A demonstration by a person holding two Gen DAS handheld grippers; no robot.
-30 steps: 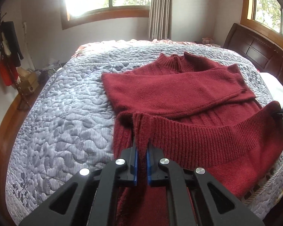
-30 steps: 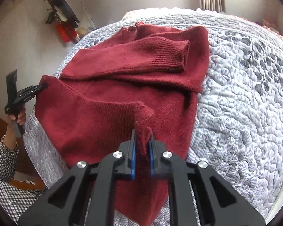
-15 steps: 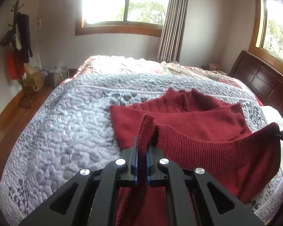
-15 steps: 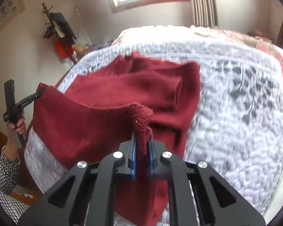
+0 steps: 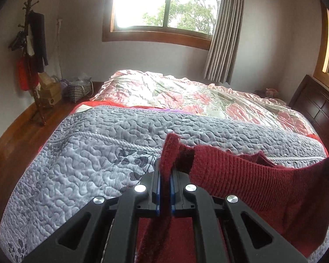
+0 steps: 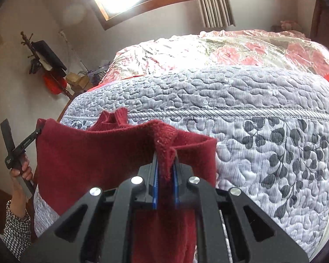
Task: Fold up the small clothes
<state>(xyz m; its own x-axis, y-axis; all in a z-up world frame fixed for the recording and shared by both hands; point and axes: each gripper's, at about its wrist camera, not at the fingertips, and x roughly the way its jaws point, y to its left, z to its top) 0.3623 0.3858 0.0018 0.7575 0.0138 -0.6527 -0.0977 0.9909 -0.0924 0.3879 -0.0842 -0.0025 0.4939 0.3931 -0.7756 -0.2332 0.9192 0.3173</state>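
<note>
Now both grippers, left gripper (image 5: 164,175) and right gripper (image 6: 165,166), clenched on red sweater (image 6: 94,153) hem.

You had a dark red sweater (image 5: 252,182) in coarse rib knit at the hem, fuzzy and matt elsewhere (image 6: 103,153). Left gripper (image 5: 164,188) and right gripper (image 6: 165,179) were matt black plastic, with shiny metal screw heads and glossy blue pads on the fingers (image 5: 156,195). The grey quilt (image 5: 87,153) was stitched cloth with a slight sheen; the far floral cover (image 5: 186,94) looked satin-glossy. Window frame (image 5: 155,36), floor (image 5: 22,127) and headboard (image 5: 318,107) were varnished wood.
</note>
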